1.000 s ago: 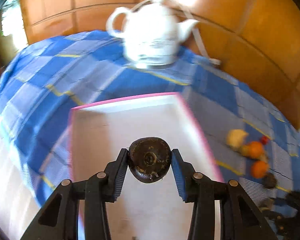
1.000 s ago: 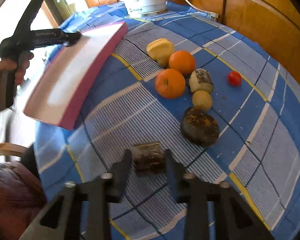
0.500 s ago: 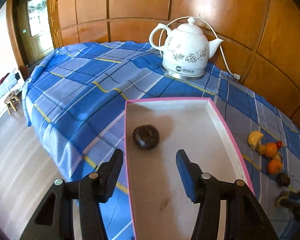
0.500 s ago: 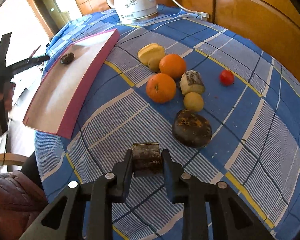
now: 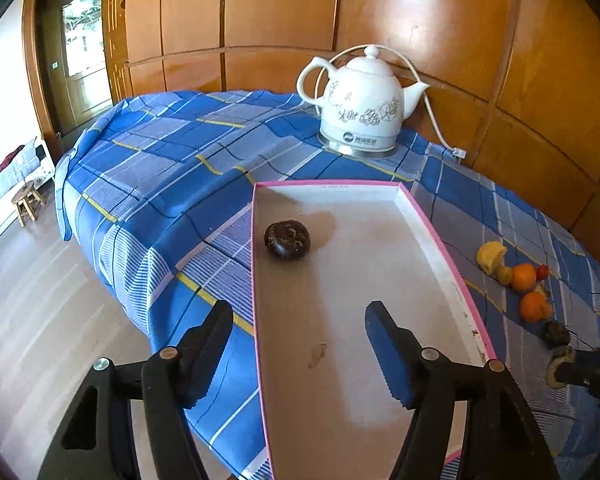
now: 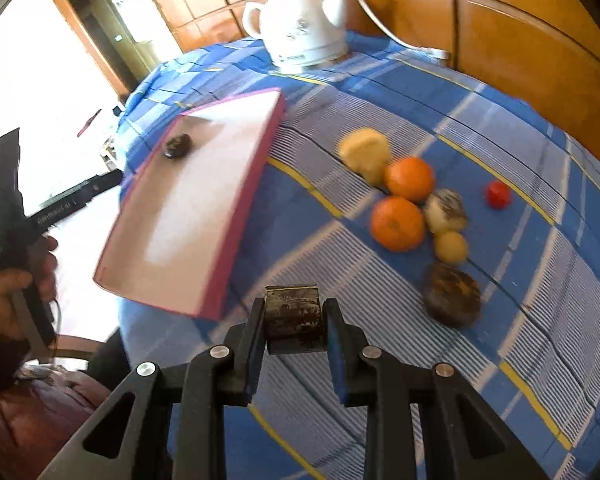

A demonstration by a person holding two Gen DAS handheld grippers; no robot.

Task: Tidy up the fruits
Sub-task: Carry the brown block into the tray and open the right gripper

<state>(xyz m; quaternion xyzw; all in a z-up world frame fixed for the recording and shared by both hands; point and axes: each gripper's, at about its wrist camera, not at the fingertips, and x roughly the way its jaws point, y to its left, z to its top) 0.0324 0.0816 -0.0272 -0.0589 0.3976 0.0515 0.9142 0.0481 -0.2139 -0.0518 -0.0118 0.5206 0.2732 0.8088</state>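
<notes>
A pink-rimmed white tray (image 5: 380, 288) (image 6: 236, 184) lies on the blue checked tablecloth. One dark round fruit (image 5: 287, 239) (image 6: 177, 145) lies in its far left part. My left gripper (image 5: 300, 344) is open and empty, above the tray's near end. My right gripper (image 6: 294, 328) is shut on a dark blocky fruit piece (image 6: 294, 316), held above the cloth near the tray's corner. Loose fruits lie to the right: two oranges (image 6: 398, 223), a yellow piece (image 6: 364, 152), a small red fruit (image 6: 498, 194), a large dark fruit (image 6: 452, 294).
A white electric kettle (image 5: 362, 104) with its cord stands at the back of the table by the wooden wall panels. The table edge drops to the floor on the left, where a small stool (image 5: 27, 202) stands.
My left gripper opened, left the dark round fruit in the tray and drew back. My right gripper lifted the dark blocky piece and shifted toward the tray.
</notes>
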